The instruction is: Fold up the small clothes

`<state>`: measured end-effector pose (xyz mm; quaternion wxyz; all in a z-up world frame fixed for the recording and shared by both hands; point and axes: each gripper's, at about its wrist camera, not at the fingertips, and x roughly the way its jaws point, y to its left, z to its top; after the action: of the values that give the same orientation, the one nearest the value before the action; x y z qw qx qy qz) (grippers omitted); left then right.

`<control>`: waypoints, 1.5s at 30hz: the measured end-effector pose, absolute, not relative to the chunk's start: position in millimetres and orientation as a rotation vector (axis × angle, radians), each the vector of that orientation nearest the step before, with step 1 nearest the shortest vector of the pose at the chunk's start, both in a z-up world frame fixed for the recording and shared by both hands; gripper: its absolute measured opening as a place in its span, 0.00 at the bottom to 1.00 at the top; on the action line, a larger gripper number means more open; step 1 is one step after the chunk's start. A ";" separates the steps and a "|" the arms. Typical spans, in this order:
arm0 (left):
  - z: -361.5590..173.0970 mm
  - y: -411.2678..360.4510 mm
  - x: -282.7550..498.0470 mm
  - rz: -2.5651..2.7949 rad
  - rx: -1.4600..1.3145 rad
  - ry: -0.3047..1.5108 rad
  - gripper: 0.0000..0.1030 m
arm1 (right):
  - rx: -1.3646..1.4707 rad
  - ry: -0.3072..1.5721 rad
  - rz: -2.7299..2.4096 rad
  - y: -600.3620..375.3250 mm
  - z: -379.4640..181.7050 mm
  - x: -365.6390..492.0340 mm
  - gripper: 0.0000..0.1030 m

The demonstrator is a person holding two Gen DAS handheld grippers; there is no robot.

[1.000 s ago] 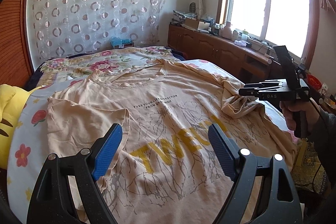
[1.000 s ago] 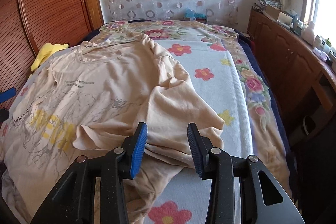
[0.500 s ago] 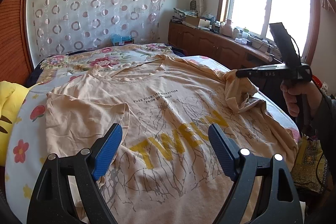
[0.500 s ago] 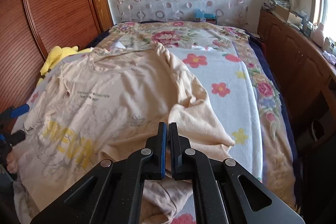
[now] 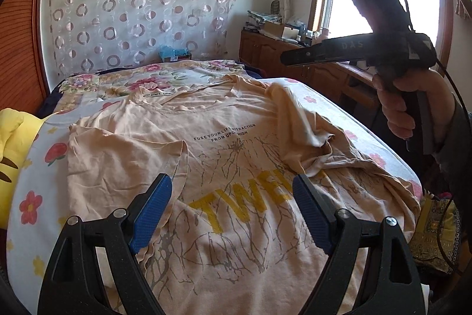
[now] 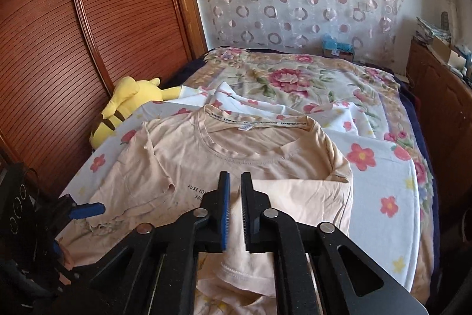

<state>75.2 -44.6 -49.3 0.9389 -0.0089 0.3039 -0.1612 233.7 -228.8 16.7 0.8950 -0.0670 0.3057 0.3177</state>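
Since a second ago the right gripper (image 6: 235, 211) has come up off the bed and let go: it had pinched the right sleeve (image 6: 301, 205) and dragged it inward, and its jaws have just been easing open, so now they stand a narrow gap apart with nothing between them, the sleeve lying on the shirt underneath. In the left wrist view you can see that gripper held high near the window in the person's hand (image 5: 413, 105), clear of the cloth. The peach t-shirt (image 5: 236, 155) is spread face up on the flowery bedspread (image 6: 383, 167), collar toward the curtain, left sleeve (image 5: 124, 155) already folded in over the chest. The left gripper (image 5: 233, 205) hovers with its jaws wide apart over the yellow print near the hem, not touching anything, I'd guess just waiting its turn. Right sleeve looks a bit bunched rather than flat, so I reckon it may need another tug or a smoothing before the body gets folded up. Yellow plush toy (image 6: 129, 105) is parked at the bed's edge, out of the way.
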 end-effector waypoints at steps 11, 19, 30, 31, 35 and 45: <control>-48.1 -42.7 72.5 -0.331 -0.017 0.616 0.82 | -0.279 0.694 0.609 -238.5 -31.4 204.5 0.24; -46.2 -39.3 69.5 -0.325 -0.014 0.614 0.82 | -0.309 0.747 0.668 -224.1 -64.0 202.0 0.28; -50.2 -28.7 67.5 -0.313 -0.028 0.625 0.82 | -0.395 0.777 0.631 -207.6 -78.8 225.8 0.04; -49.8 -27.0 66.3 -0.312 -0.027 0.624 0.82 | -0.394 0.765 0.644 -204.7 -74.8 225.4 0.03; -48.5 -20.1 66.1 -0.301 -0.034 0.618 0.82 | -0.340 0.740 0.718 -194.6 -52.6 221.5 0.03; -50.1 -11.7 67.5 -0.289 -0.049 0.623 0.82 | -0.156 0.693 0.791 -169.3 -18.2 226.1 0.14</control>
<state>67.5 -11.7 -50.1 0.9414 -0.0241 0.3052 -0.1417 226.1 -169.3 -18.2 0.8620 -0.0745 0.3303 0.3772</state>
